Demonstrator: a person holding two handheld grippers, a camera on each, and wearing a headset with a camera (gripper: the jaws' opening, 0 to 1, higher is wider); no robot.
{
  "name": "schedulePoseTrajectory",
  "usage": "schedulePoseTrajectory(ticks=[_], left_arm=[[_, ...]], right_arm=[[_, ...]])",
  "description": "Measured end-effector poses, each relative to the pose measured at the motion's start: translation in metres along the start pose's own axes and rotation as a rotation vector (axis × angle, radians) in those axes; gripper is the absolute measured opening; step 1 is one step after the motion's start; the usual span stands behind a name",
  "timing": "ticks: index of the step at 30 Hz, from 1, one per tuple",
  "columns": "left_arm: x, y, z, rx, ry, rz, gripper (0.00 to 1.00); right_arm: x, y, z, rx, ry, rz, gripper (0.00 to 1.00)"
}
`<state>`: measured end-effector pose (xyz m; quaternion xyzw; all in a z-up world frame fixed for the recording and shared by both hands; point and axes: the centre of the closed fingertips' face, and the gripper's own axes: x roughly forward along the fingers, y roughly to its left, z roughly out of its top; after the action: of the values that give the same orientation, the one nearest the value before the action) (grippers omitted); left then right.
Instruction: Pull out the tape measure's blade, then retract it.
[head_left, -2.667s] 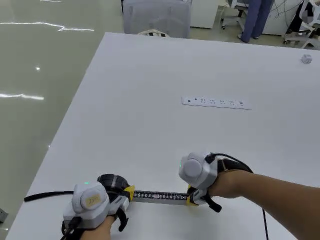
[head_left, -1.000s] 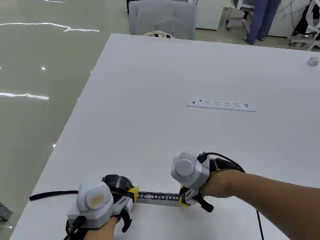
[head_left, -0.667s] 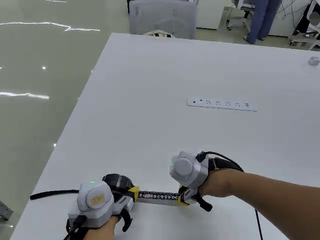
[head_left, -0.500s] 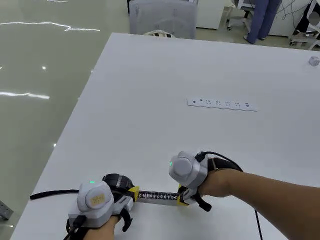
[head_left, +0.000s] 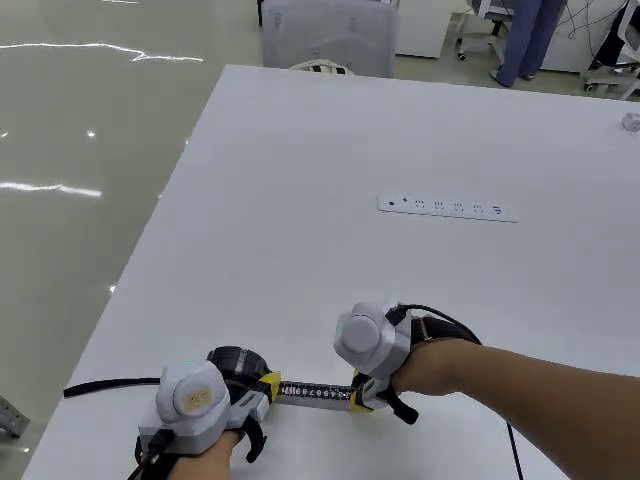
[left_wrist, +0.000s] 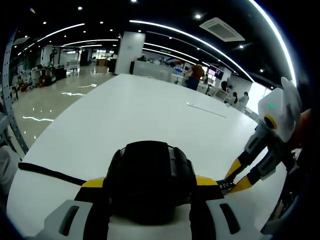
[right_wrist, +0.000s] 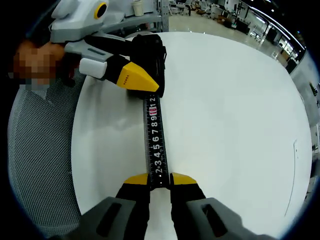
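- The tape measure (head_left: 236, 364), with a black case, sits at the near edge of the white bench (head_left: 400, 130).
- The left gripper (left_wrist: 149, 186) has its yellow-tipped fingers clamped on the two sides of the case.
- The blade (right_wrist: 154, 135) runs out of the case, low along the bench, to the right gripper (right_wrist: 160, 179), whose fingers are closed on the blade's end.
- A black strap (head_left: 108, 385) trails from the case along the bench.
- A white power strip (head_left: 447, 207) lies well apart, farther up the bench.

Near edge of table (head_left: 330, 150), tape measure (head_left: 238, 366) at left, blade (head_left: 315, 391) running right; power strip (head_left: 447, 207) farther back
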<state>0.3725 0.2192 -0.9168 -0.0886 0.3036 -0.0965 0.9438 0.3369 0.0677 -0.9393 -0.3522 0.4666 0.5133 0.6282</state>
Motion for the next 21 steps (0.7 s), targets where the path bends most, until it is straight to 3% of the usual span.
schedulePoseTrajectory(ticks=[21], left_arm=[[-0.0003,0.0,0.0003,0.0,0.0,0.002,0.62]], right_arm=[[0.003,0.0003,0.0076,-0.006,-0.009,-0.002,0.15]])
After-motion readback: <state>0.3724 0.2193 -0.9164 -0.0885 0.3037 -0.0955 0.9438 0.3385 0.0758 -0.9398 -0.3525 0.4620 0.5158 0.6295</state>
